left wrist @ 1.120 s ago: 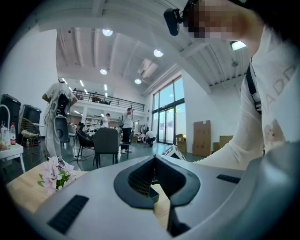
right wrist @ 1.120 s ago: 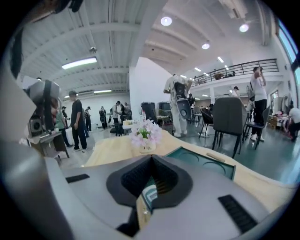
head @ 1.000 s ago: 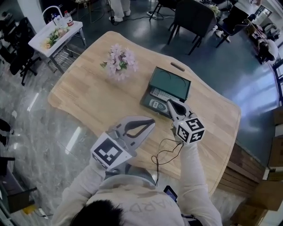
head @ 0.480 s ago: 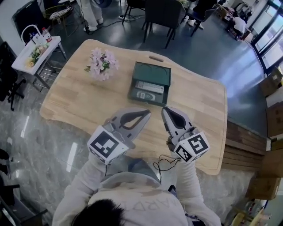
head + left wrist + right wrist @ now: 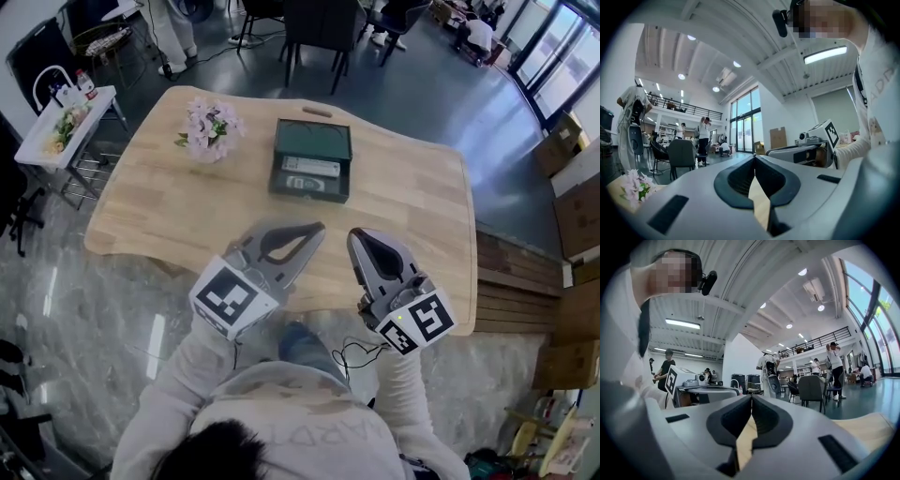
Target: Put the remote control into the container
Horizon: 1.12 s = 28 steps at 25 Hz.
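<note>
In the head view a dark green container (image 5: 311,160) lies open on the far middle of the wooden table (image 5: 169,211). Two remote controls lie inside it, a white one (image 5: 310,167) and a dark one (image 5: 307,184) nearer me. My left gripper (image 5: 318,228) is shut and empty, held over the near table edge. Beside it my right gripper (image 5: 355,234) is shut and empty too, pulled back from the container. In the left gripper view (image 5: 753,158) and the right gripper view (image 5: 751,398) the jaws meet tip to tip with nothing between them.
A bunch of pink flowers (image 5: 207,131) sits on the table's far left. A small brown bar (image 5: 316,112) lies beyond the container. A white side cart (image 5: 58,127) stands left of the table; chairs and people are further back. Wooden boards (image 5: 520,272) lie right of the table.
My right gripper has drawn back from the container toward me and now sits level with the left one. The head camera has pulled back, so the table appears farther away.
</note>
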Motion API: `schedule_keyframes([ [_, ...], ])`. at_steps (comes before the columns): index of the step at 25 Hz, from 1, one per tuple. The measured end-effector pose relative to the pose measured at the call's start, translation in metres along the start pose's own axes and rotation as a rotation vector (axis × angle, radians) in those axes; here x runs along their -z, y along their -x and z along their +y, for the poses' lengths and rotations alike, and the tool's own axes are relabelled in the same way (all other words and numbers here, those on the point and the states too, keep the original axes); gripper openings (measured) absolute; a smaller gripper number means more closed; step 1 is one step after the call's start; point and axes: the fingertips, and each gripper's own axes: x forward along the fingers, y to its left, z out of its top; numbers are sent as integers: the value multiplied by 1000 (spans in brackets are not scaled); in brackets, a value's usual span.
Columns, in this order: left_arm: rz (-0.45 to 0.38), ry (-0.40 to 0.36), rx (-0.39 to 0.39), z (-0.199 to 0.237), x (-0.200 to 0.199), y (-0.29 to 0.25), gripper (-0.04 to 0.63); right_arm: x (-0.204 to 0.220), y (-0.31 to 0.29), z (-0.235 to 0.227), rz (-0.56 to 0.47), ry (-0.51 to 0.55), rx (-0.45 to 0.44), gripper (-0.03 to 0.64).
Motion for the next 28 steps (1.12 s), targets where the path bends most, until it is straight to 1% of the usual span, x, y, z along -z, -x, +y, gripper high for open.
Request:
schedule_keyframes([
  [6,-11,-14,20,-25,-5,24,12,-1,13,32,-3,5,11,17],
  [11,-15,-11,10,-36,-8,42,12,-7,17,53,-12,24,13,17],
  [19,-26,-25,-10,-44,-16,60,12,-14,22,73,-20,40,-6,17],
  [28,-42,-34,-13,-51,-21,67,12,-19,27,84,-36,19,-28,17],
])
